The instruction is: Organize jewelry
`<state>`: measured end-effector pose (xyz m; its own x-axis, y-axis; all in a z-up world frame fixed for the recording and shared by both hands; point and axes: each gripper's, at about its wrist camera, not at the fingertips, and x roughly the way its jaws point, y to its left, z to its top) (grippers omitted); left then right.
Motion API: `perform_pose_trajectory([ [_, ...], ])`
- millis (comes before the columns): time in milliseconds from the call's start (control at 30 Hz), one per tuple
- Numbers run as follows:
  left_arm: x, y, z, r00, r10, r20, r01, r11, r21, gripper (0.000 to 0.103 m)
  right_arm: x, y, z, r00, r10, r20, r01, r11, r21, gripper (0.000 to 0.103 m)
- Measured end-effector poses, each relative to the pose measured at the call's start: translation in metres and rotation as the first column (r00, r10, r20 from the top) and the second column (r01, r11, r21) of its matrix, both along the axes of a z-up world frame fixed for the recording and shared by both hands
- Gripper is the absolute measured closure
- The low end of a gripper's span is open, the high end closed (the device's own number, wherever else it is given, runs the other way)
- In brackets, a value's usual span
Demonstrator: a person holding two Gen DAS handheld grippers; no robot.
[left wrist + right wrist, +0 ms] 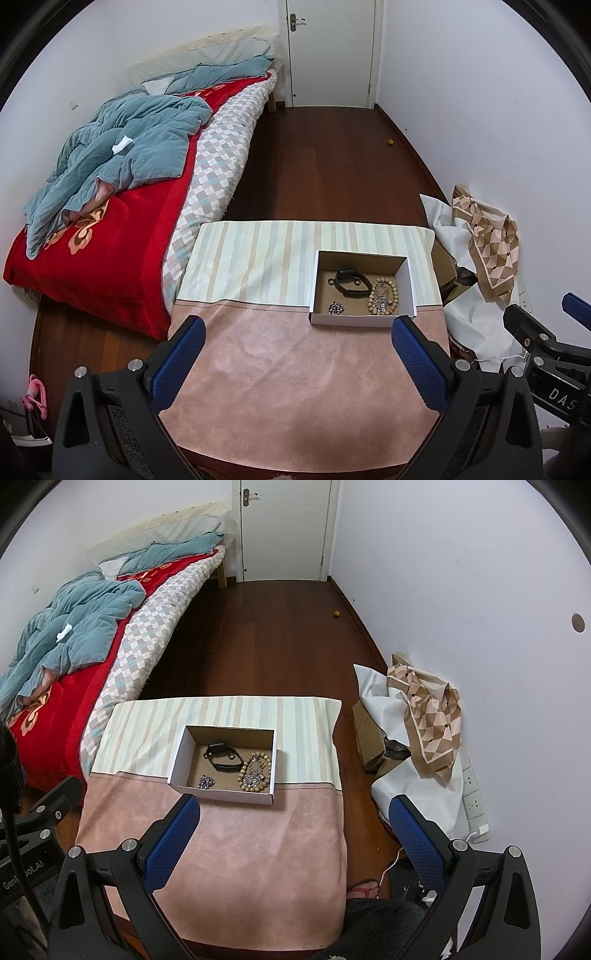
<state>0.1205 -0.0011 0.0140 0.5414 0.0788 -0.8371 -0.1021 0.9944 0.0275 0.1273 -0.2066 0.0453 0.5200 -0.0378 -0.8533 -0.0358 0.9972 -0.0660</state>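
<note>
A shallow cardboard box (410, 286) (177, 755) stands on a small table covered with a pink and striped cloth (295, 373) (258, 845). Inside lie a black watch (351, 282) (221, 760), a wooden bead bracelet (384, 297) (255, 771) with a silver chain inside its loop, and a small silver piece (335, 308) (207, 781). My left gripper (297, 325) is open and empty, above the near cloth in front of the box. My right gripper (295, 806) is open and empty, over the table's right edge, and shows at the left wrist view's right edge (543, 328).
A bed (122, 229) (66, 686) with red blanket and blue quilt lies to the left. White sheets and a patterned scarf (487, 240) (428, 716) are piled by the right wall, with a power strip (474, 805) below. Wooden floor (325, 162) leads to a white door (330, 51).
</note>
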Motion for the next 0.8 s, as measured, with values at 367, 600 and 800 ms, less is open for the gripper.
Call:
perform_pose_trajectory([
  [367, -0.0024, 0.0017, 0.0031, 1.0, 0.0, 0.008, 0.0, 1.0, 0.003, 0.0, 0.0001, 0.0004, 0.0001, 1.0, -0.002, 0.001, 0.002, 1.0, -0.003, 0.0],
  [600, -0.0017, 0.003, 0.0042, 1.0, 0.003, 0.007, -0.003, 1.0, 0.004, 0.0, 0.0003, -0.0007, 0.0008, 1.0, -0.001, 0.002, 0.001, 1.0, -0.006, 0.0],
  [800, -0.0033, 0.0058, 0.0045, 1.0, 0.007, 0.012, -0.007, 1.0, -0.001, 0.0, 0.0011, 0.0003, 0.0008, 1.0, 0.002, -0.002, -0.002, 1.0, -0.01, 0.0],
])
